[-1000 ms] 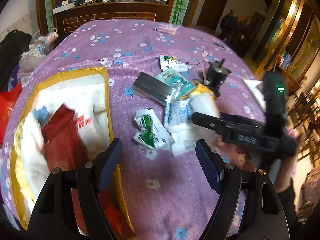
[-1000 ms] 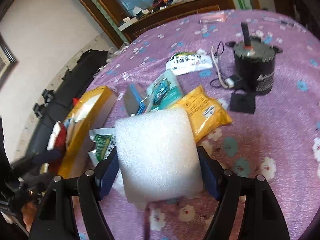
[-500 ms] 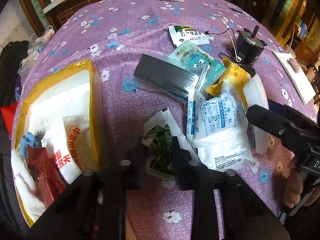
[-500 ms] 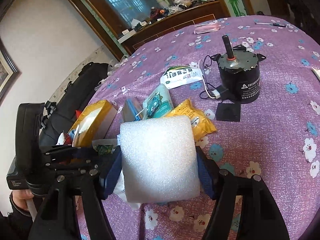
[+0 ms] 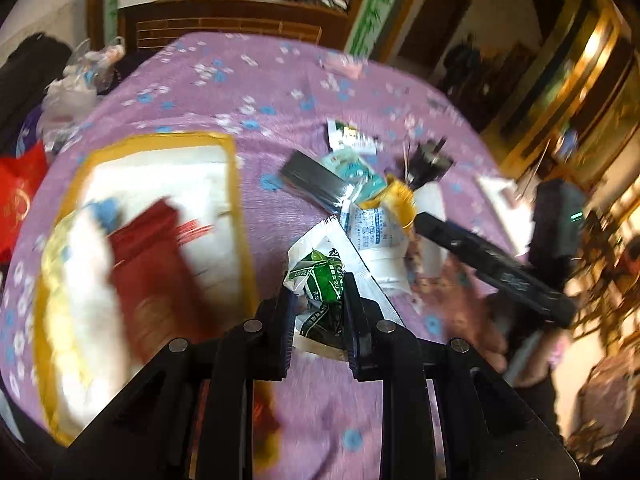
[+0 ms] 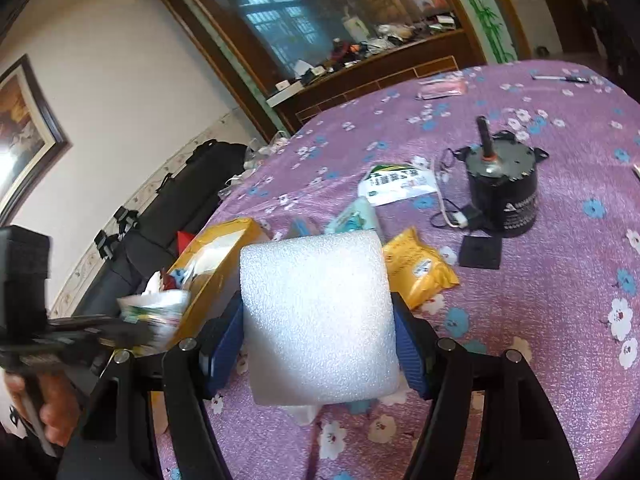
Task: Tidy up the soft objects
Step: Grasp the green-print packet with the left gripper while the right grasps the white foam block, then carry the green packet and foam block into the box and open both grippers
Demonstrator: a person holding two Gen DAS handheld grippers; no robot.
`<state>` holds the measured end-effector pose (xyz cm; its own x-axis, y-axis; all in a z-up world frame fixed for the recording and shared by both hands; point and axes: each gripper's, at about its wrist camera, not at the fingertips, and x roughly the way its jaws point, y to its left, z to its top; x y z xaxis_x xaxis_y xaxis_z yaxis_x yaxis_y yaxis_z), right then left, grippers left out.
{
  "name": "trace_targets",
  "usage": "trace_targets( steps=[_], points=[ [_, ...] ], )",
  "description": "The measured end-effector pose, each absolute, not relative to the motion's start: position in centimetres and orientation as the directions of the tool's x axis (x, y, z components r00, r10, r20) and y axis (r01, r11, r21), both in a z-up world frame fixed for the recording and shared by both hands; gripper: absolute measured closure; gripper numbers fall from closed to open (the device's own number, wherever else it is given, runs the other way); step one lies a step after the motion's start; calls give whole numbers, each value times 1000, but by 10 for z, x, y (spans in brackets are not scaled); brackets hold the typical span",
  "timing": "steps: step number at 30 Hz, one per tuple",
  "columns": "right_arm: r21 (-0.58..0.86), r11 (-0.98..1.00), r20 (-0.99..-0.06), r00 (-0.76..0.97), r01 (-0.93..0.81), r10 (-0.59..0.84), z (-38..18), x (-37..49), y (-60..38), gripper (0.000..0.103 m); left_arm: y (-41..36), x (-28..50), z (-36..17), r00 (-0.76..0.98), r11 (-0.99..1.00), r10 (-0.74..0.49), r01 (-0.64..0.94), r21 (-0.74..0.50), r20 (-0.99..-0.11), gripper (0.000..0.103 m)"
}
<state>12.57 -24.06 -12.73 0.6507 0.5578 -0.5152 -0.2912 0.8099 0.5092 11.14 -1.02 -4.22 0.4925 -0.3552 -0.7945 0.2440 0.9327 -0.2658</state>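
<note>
Lifted since half a second ago, the crumpled green-and-white foil sachet (image 5: pixel 318 280) now hangs above the purple flowered tablecloth (image 5: pixel 224 92), pinched between the 2 black fingers of the left gripper (image 5: pixel 318 312), which is clamped tight on it. Earlier it lay flat on the cloth beside the white printed packets (image 5: pixel 372 228). From the right wrist view the same sachet (image 6: pixel 156 312) shows blurred at the left gripper's tip, just beside the open yellow cardboard box (image 6: pixel 216 252).

That box (image 5: pixel 236 200) lies left of the sachet and holds white padding, a dark red pouch (image 5: pixel 156 276) and a scrap of blue.

On the far side of the box from the wall, the right gripper (image 6: pixel 320 320) grips a white foam roll (image 6: pixel 316 316) between its blue-padded fingers (image 6: pixel 408 344), holding it clear of the cloth. Beyond the roll, away from the box, lie a yellow snack bag (image 6: pixel 420 272), a teal packet (image 6: pixel 354 216) and a white-and-green pouch (image 6: pixel 396 184). Farther still from the box stands a black cylindrical motor (image 6: pixel 504 188) with an upright shaft, its cable trailing beside a black square pad (image 6: pixel 480 252). A pink packet (image 6: pixel 442 89) rests near the table's far edge.
</note>
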Motion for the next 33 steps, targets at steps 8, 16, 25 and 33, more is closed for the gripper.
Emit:
trace_targets(
  steps=[8,16,25,33],
  points=[
    [508,785,-496,624,-355,604,-85,98,-174,35,70,111,-17,576,954,-293,128,-270,-763,83],
    [457,801,-572,562,-386,597,-71,149,-76,35,126,164,-34,601,955,-244,10,-298,-761,83],
    [376,878,-690,543,-295,479,-105,221,-36,35,146,213,-85,530,966,-173,-71,-247,-830,82],
    [421,852,-684,508,-312,523,-114,222,-35,34,147,215,-95,503,959,-213,-58,-279,-837,70]
  ],
)
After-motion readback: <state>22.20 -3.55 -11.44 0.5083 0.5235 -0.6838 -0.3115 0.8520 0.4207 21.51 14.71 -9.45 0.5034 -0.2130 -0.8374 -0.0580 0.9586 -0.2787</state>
